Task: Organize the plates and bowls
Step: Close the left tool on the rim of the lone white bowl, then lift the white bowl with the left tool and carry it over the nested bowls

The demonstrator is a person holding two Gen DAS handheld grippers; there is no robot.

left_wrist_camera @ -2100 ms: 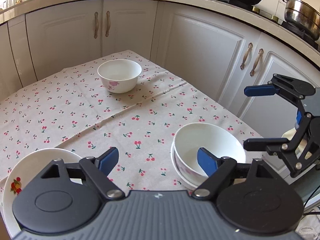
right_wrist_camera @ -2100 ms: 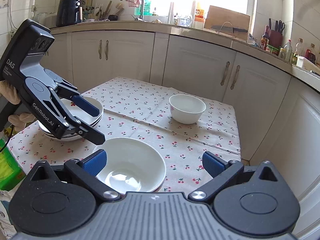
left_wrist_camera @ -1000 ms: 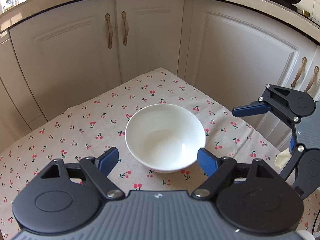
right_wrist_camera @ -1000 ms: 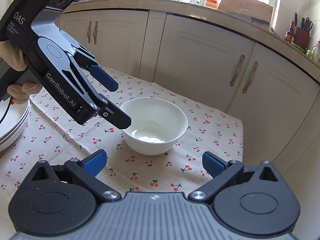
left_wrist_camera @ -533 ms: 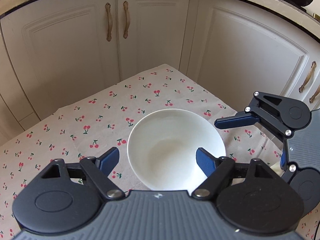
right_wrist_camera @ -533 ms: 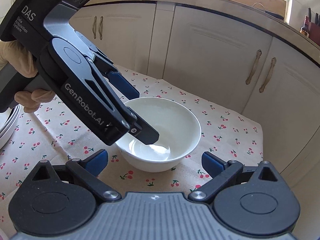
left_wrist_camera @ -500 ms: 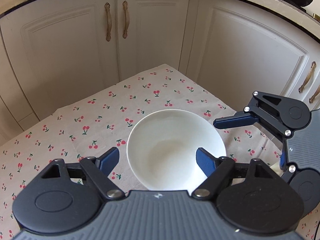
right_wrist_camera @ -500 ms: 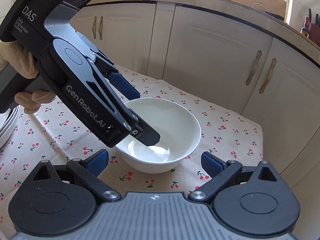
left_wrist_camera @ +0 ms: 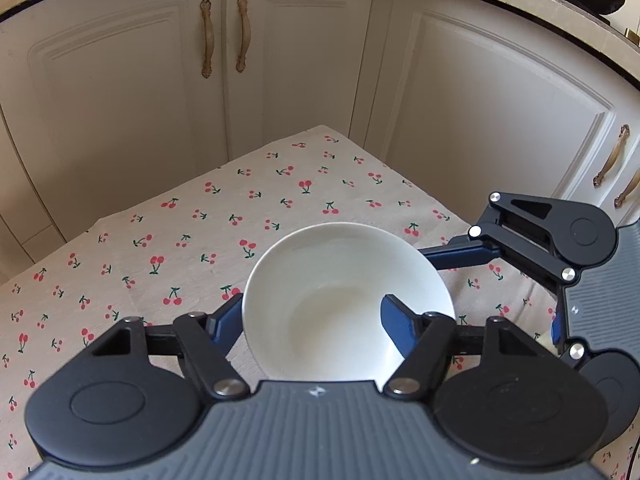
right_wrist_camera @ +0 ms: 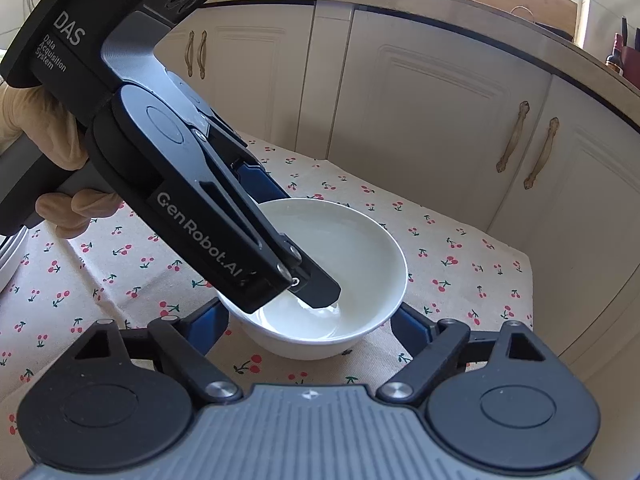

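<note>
Bowl: a white bowl (left_wrist_camera: 340, 304) stands upright on the cherry-print tablecloth (left_wrist_camera: 168, 240), near the table's far corner by the cream cabinet doors (left_wrist_camera: 120, 92); its inside looks bare and glossy; the same bowl shows in the right wrist view (right_wrist_camera: 352, 248), just ahead of that camera.

Left gripper: the left gripper (left_wrist_camera: 312, 322) straddles the bowl's left wall; one blue pad (left_wrist_camera: 224, 324) sits outside the wall and the other (left_wrist_camera: 398, 326) is down inside the bowl; the fingers are spread apart, not clenched, and whether either pad touches the porcelain cannot be told; in the right wrist view the left gripper (right_wrist_camera: 288, 240) slants down from the upper left, its dark near fingertip (right_wrist_camera: 320, 292) low in the bowl close to the bottom, the far blue finger (right_wrist_camera: 260, 180) outside the rim.

Right gripper: the right gripper (right_wrist_camera: 308, 326) is released, its fingers wide with the bowl between them; the blue pads (right_wrist_camera: 210, 324) lie just beside the bowl's lower wall on either side; contact cannot be told; from the left wrist view it (left_wrist_camera: 500, 284) enters from the right, one blue finger (left_wrist_camera: 460, 256) reaching behind the bowl's right rim.

Hand: a gloved hand (right_wrist_camera: 52, 152) grips the left gripper's handle at the left edge.

Plates: an edge of stacked white plates (right_wrist_camera: 10, 256) shows at the far left of the right wrist view, well apart from the bowl.
</note>
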